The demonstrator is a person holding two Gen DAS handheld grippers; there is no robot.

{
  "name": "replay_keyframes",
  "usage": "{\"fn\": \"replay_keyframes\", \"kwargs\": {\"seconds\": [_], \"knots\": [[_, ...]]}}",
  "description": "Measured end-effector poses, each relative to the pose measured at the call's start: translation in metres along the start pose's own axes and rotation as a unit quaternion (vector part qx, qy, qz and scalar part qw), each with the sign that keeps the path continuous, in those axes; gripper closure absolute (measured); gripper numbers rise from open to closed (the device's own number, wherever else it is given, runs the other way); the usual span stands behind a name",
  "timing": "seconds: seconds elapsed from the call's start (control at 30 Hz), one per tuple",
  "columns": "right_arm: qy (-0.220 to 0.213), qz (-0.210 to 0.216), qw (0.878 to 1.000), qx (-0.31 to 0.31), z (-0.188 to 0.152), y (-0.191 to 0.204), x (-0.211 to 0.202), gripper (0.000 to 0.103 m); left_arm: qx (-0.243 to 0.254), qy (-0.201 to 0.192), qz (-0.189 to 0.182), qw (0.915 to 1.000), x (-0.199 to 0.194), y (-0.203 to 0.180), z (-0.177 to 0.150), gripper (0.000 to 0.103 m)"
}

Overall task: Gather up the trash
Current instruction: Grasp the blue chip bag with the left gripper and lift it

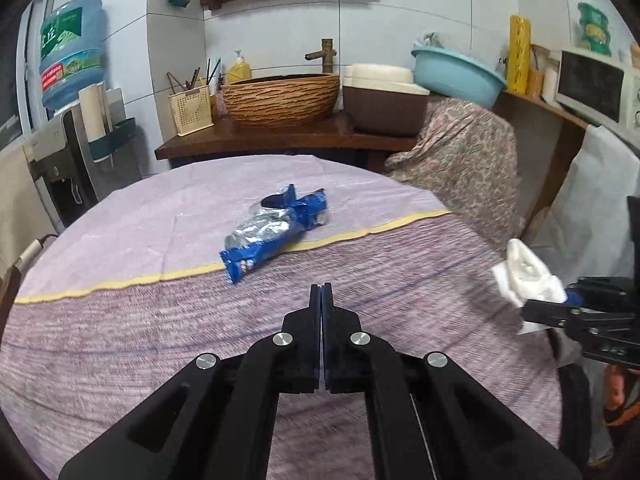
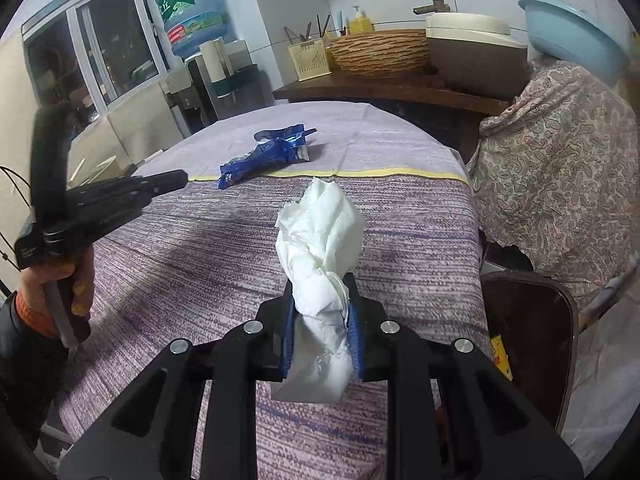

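Right tool [image 2: 320, 320], lower centre of its view: clamped on a crumpled white tissue [image 2: 320, 240]; light, soft, compressible, so hold it at the twisted waist. Left tool [image 1: 321, 300]: fully closed, empty, angled downward above the worktop [image 1: 120, 340]. Farther off, centre frame, the blue snack wrapper [image 1: 276, 232] lies flat; probably light, crinkly and slippery, so pinch a folded edge.

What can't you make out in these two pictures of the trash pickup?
- Inside of the dark bin, right wrist view: cut off by the picture's edge and in shadow; only something yellow shows.
- Printing on the blue wrapper, both views: too small and crumpled to read.
- Lower end of the white tissue, right wrist view: squeezed between the right claw's pads.
- Whatever the paisley cloth drapes over: fully covered.
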State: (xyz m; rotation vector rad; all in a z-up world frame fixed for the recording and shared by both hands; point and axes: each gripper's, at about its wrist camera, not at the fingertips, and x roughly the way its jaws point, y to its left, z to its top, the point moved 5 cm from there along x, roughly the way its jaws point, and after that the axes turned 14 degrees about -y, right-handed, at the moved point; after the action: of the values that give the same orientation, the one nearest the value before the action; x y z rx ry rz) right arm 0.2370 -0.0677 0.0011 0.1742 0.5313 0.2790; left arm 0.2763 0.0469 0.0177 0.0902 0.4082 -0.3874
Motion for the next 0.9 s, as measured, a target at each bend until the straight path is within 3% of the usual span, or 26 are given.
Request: {"fn": "replay_keyframes", "kwargs": {"seconds": [0.27, 0.33, 0.4, 0.43, 0.53, 0.8, 0.9], "knots": [[-0.011, -0.004, 1.000, 0.016, -0.017, -0.012, -0.027, 0.080, -0.004, -0.019, -0.014, 0.9997, -0.029, -0.027, -0.004, 0.101], [-0.011, -0.006, 1.000, 0.015, -0.022, -0.014, -0.032, 0.080, 0.007, -0.022, 0.001, 0.9997, -0.024, -0.023, 0.000, 0.101], [-0.011, -0.005, 1.000, 0.018, -0.024, -0.017, -0.036, 0.080, 0.007, -0.005, -0.019, 0.9998, -0.010, -0.017, 0.004, 0.099], [-0.013, -0.005, 1.000, 0.019, -0.025, -0.018, -0.039, 0.080, 0.011, 0.002, -0.021, 0.9997, -0.002, -0.012, 0.006, 0.094], [-0.012, -0.007, 1.000, 0.025, -0.028, -0.023, -0.043, 0.080, 0.055, 0.005, 0.022, 0.9983, 0.032, 0.003, 0.017, 0.043], [-0.009, -0.021, 0.999, 0.031, -0.031, -0.033, -0.050, 0.080, 0.128, 0.065, 0.072, 0.9870, 0.122, 0.011, 0.017, 0.046], [-0.007, -0.026, 0.999, 0.034, -0.032, -0.036, -0.052, 0.080, 0.144, 0.087, 0.090, 0.9816, 0.143, 0.015, 0.012, 0.056]]}}
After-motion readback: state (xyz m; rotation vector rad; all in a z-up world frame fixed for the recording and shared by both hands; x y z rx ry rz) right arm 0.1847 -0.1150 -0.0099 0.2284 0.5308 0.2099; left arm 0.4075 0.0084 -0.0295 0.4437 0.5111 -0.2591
